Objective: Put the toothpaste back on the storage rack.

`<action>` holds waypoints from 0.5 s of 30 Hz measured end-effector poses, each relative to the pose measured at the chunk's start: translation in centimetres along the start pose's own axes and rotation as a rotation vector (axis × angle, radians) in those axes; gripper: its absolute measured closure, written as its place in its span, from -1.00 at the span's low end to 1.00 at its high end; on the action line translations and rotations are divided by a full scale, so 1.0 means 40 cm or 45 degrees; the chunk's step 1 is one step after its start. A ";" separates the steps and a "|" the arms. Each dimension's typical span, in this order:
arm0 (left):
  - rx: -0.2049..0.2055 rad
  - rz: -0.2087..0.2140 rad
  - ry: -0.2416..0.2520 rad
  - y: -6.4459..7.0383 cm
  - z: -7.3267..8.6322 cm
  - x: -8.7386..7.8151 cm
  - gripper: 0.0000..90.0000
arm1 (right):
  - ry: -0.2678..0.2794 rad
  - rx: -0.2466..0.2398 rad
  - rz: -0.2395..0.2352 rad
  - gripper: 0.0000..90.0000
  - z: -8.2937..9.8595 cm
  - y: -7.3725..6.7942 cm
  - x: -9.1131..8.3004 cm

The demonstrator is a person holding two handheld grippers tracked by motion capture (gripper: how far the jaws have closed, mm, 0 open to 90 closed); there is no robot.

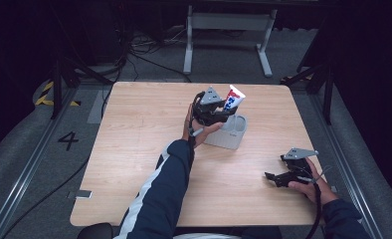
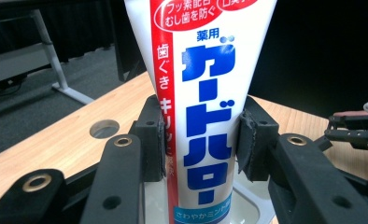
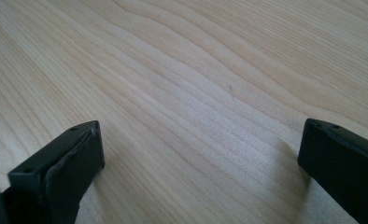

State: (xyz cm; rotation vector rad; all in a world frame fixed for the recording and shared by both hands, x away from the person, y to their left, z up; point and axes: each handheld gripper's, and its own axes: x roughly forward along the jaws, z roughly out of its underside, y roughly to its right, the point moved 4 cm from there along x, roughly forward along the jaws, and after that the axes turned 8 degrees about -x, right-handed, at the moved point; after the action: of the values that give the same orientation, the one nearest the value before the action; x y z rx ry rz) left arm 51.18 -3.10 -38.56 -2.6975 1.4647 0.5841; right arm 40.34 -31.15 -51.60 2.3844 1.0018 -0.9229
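Dark floor with cables and a white stand's legs is seen beyond the wooden table (image 1: 134, 149). Near its middle a grey holder (image 1: 230, 133) stands; above it a white toothpaste tube (image 2: 205, 93) is clamped between the left gripper's (image 2: 201, 140) jaws. Well to the right of the holder, the right gripper (image 3: 201, 154) is held spread wide, gripping nothing, over bare wood.

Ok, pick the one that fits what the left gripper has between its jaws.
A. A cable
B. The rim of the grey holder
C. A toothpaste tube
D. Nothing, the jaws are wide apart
C: in the left gripper view the left gripper's two jaws press on either side of the toothpaste tube, which stands upright over the grey holder.
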 end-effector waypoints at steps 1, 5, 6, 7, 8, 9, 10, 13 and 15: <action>0.004 0.000 -0.004 -0.001 0.003 0.002 0.33 | 0.000 0.000 0.000 -0.99 0.000 0.000 0.000; -0.002 0.003 -0.016 -0.002 0.013 0.004 0.33 | 0.000 0.000 0.000 -0.99 0.000 0.000 0.000; -0.001 0.000 -0.021 -0.002 0.016 0.004 0.33 | 0.000 0.000 0.000 -0.99 0.000 0.000 0.000; 0.000 0.000 -0.029 -0.003 0.019 0.005 0.33 | 0.000 0.000 0.000 -0.99 0.000 0.000 0.000; 0.003 -0.004 -0.035 -0.003 0.022 0.006 0.33 | 0.000 0.000 0.000 -0.99 0.000 0.000 0.000; -0.001 -0.006 -0.034 -0.003 0.025 0.007 0.33 | 0.000 0.000 0.000 -0.99 0.000 0.000 0.000; 0.005 -0.001 -0.040 -0.004 0.027 0.007 0.33 | 0.000 0.000 0.000 -0.99 0.000 0.000 0.000; -0.001 -0.005 -0.052 -0.005 0.032 0.006 0.32 | 0.000 0.000 0.000 -0.99 0.000 0.000 0.000; 0.005 -0.004 -0.057 -0.007 0.032 0.006 0.32 | 0.000 -0.001 0.000 -0.99 0.000 0.000 0.000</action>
State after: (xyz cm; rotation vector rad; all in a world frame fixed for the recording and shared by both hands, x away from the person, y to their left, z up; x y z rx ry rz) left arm 51.11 -2.89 -39.89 -2.6649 1.4498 0.6358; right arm 40.33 -31.15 -51.60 2.3840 1.0019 -0.9227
